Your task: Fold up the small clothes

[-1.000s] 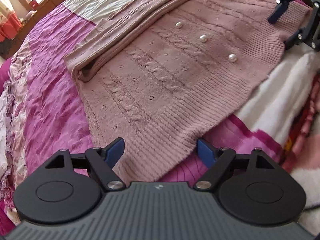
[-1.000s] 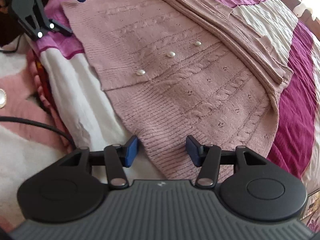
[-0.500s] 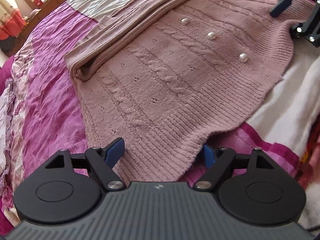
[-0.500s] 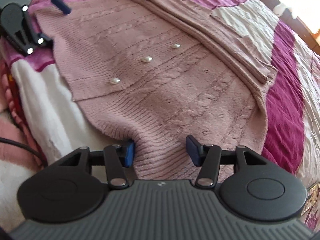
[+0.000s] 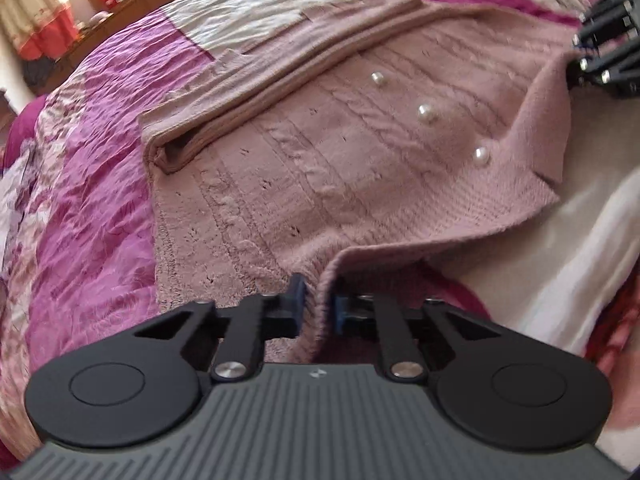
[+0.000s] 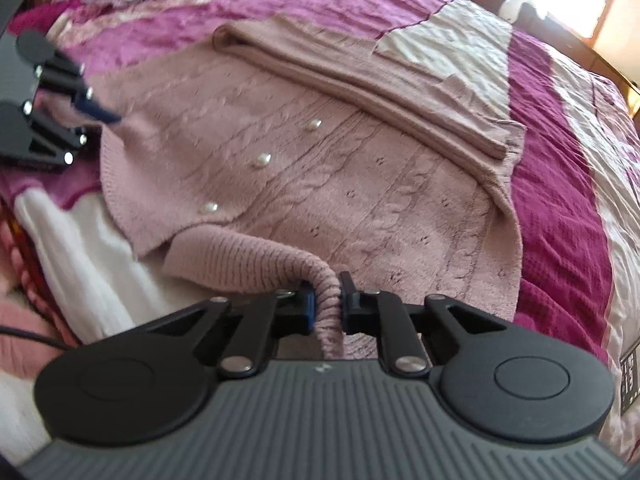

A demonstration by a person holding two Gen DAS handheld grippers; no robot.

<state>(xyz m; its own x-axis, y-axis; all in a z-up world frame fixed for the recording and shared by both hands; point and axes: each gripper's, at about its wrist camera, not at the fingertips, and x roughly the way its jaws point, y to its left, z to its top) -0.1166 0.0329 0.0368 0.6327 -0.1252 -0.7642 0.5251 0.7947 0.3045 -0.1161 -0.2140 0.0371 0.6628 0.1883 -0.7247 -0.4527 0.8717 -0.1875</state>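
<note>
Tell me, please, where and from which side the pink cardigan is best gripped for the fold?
Grip the pink cardigan at its ribbed hem, one corner per claw, coming from the near edge. The hem lies free over the bedspread, thin enough to pinch. The left claw and right claw are shut on those corners.

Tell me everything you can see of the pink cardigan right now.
The pink cardigan is a soft cable-knit with a ribbed hem and three pearl buttons. It lies spread on the magenta quilt, its sleeves folded across the far side. The left gripper and right gripper are each shut on a hem corner, lifting the near edge slightly.
</note>
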